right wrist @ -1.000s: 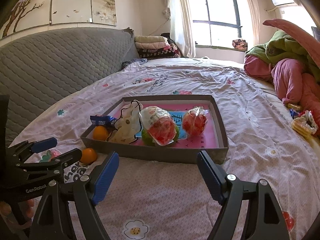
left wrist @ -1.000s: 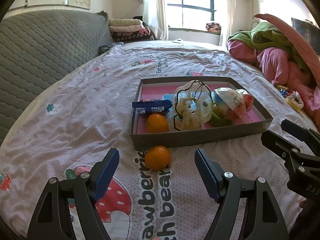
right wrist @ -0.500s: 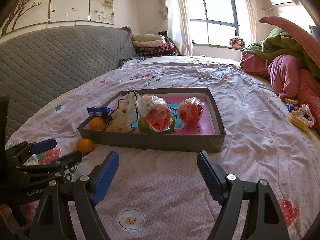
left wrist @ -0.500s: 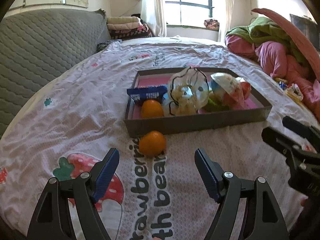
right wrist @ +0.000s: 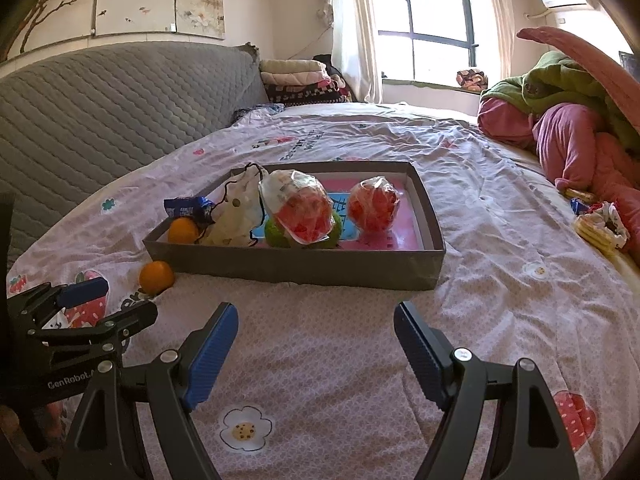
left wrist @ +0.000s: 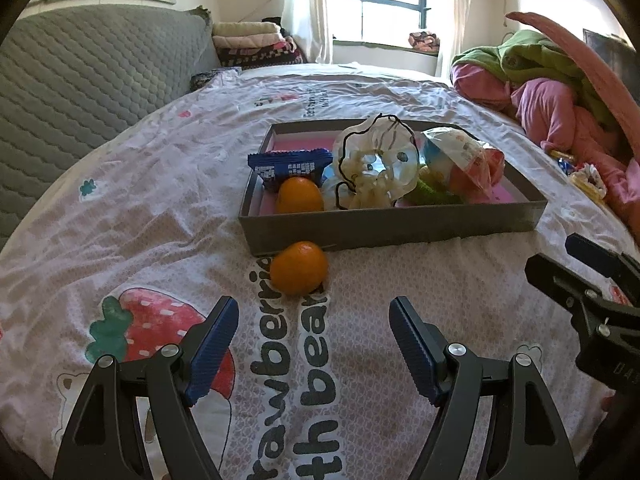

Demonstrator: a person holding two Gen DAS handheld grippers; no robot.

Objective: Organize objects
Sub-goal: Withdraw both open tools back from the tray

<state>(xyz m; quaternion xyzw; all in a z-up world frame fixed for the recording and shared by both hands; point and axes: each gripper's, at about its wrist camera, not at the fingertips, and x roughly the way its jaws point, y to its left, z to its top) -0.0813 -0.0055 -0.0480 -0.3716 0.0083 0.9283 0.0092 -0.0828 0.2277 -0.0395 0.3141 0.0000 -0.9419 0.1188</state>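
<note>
Right now my left gripper [left wrist: 312, 334], black-framed with ridged blue pads, stands wide and empty, angled down at the bedsheet, and my right gripper [right wrist: 316, 344] is just as wide with nothing between its pads, off to the side. Just ahead of the left pads sits the loose round orange tangerine [left wrist: 298, 267], resting on the pink printed bedsheet [left wrist: 160, 216] and touching or nearly touching the front wall of the shallow grey cardboard tray [left wrist: 384, 228]. Inside the tray lie a second tangerine [left wrist: 299, 196], a blue snack wrapper [left wrist: 290, 164], a clear drawstring pouch with black cord [left wrist: 376, 164] and plastic-wrapped red fruit [right wrist: 374, 204]. I judge the loose tangerine is the piece that belongs in the tray next. The risks I see: the fruit is round on soft, creased cloth, so a pad nudging it off-centre could send it rolling along the wall; with it so near the tray, my far pad may catch the cardboard wall and shove the whole tray instead; and lifting too low over the wall could knock the fruit loose against the rim.
</note>
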